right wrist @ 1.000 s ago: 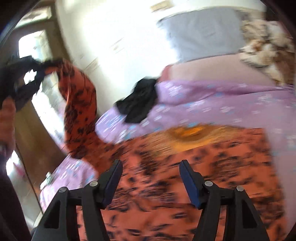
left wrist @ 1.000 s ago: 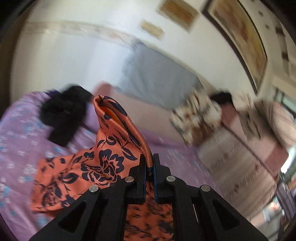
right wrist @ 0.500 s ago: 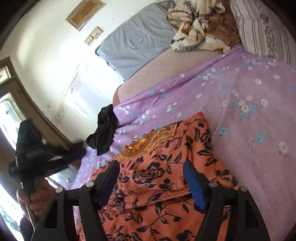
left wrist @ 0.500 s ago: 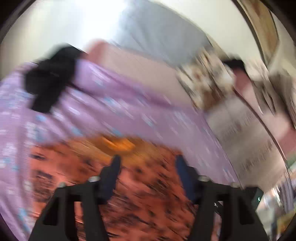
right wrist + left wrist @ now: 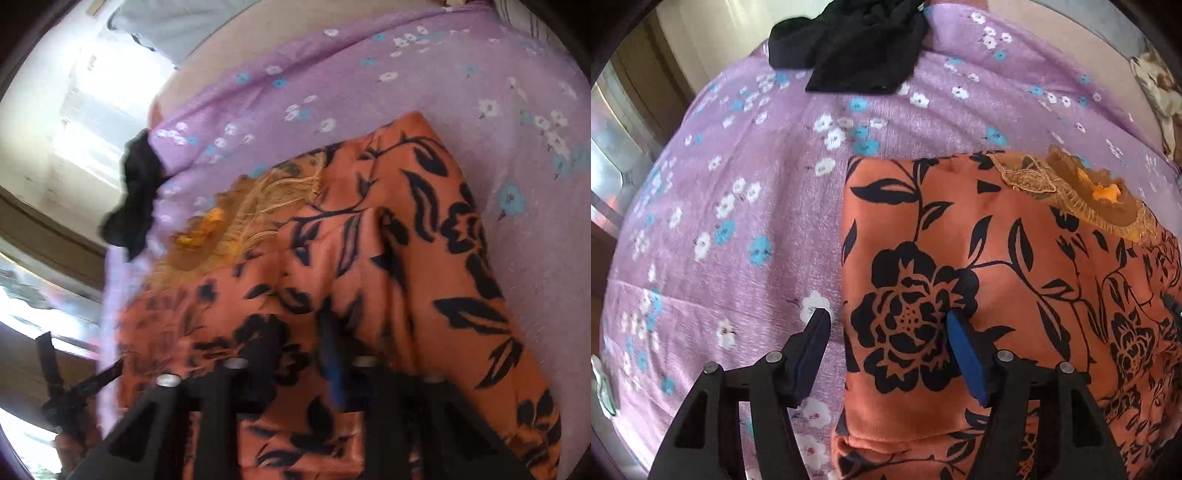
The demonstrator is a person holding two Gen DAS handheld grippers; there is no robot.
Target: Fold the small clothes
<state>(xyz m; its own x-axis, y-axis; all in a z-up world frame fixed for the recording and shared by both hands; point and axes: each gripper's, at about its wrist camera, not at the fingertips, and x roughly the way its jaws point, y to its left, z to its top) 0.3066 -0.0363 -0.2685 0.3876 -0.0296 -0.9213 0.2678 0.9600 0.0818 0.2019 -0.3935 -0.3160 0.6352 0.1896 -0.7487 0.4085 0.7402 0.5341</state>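
An orange garment with black flowers and a gold embroidered neckline (image 5: 997,258) lies partly folded on a purple flowered bedsheet (image 5: 738,221). My left gripper (image 5: 886,328) is open and empty, low over the garment's left folded edge, one finger over the sheet and one over the cloth. In the right wrist view the same garment (image 5: 424,240) rises in a ridge. My right gripper (image 5: 328,332) is shut on a fold of it, though the view is blurred. The left gripper also shows at the right wrist view's lower left (image 5: 74,384).
A black garment (image 5: 849,48) lies crumpled at the far edge of the sheet and shows in the right wrist view (image 5: 136,195). A bare mattress and a grey pillow (image 5: 177,26) lie beyond. A doorway or window is on the left (image 5: 37,295).
My left gripper let go of the orange sleeve it held up, opened, and came down over the garment's left edge. My right gripper closed from open onto a fold of the garment.
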